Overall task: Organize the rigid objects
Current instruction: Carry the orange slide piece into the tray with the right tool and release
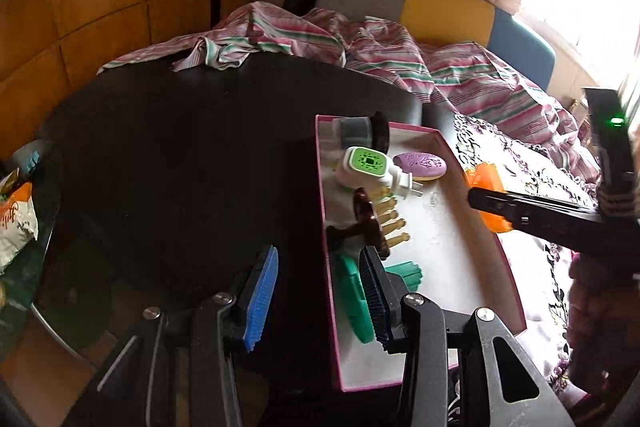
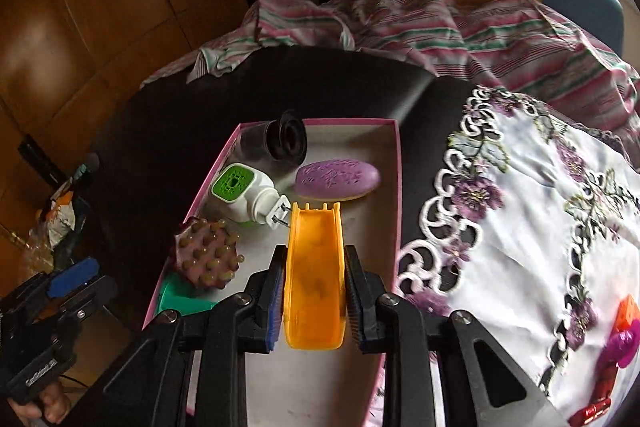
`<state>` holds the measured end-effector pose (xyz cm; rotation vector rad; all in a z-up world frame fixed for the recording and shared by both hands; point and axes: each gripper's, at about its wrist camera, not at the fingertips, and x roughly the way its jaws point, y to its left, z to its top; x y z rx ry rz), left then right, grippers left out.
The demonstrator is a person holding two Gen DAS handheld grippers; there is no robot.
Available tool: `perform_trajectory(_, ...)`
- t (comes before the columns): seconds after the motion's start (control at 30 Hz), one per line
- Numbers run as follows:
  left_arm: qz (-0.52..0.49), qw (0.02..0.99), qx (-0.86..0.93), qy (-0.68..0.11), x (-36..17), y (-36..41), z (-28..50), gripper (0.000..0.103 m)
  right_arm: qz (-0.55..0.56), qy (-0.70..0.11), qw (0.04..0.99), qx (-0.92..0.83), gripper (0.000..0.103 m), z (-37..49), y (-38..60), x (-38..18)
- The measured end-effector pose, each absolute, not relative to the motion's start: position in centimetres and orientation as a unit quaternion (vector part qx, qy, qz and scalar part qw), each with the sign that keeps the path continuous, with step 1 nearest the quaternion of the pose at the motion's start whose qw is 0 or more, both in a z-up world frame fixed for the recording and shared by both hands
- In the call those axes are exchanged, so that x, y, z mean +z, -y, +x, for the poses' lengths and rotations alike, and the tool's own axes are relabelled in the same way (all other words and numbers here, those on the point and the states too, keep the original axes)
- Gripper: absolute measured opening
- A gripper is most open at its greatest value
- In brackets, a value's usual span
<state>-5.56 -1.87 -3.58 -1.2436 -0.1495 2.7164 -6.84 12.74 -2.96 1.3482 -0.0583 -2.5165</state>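
A pink-rimmed shallow box (image 2: 394,187) (image 1: 508,267) lies on a dark table. In it lie a black cylinder (image 2: 286,143), a green-and-white plug-in device (image 2: 244,193) (image 1: 366,167), a purple oval piece (image 2: 338,177) (image 1: 420,165), a brown knobbed massager (image 2: 208,259) (image 1: 374,223) and a green piece (image 1: 354,301) (image 2: 180,297). My right gripper (image 2: 314,295) is shut on an orange plastic piece (image 2: 314,279), held over the box; it shows in the left wrist view (image 1: 486,203). My left gripper (image 1: 316,295) is open and empty over the box's left edge.
An embroidered white cloth (image 2: 540,207) covers the table to the right, with red and magenta small objects (image 2: 620,339) on it. Striped bedding (image 1: 400,55) lies behind. A snack bag (image 1: 16,223) sits at the left.
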Motion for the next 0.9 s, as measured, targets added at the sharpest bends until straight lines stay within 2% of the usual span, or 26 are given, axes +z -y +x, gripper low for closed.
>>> perform_trajectory(0.37, -0.424, 0.080, 0.901, 0.051, -4.2, 2.0, -5.7, 0.043, 0.501, -0.020, 0.082, -0.861, 0.028, -9.9, -12.0, -7.7)
perform_trajectory(0.9, -0.416, 0.074, 0.905, 0.041, -3.8, 1.9, -5.2, 0.043, 0.476, 0.006, 0.092, -0.875, 0.038, -7.9, -13.6, -6.5)
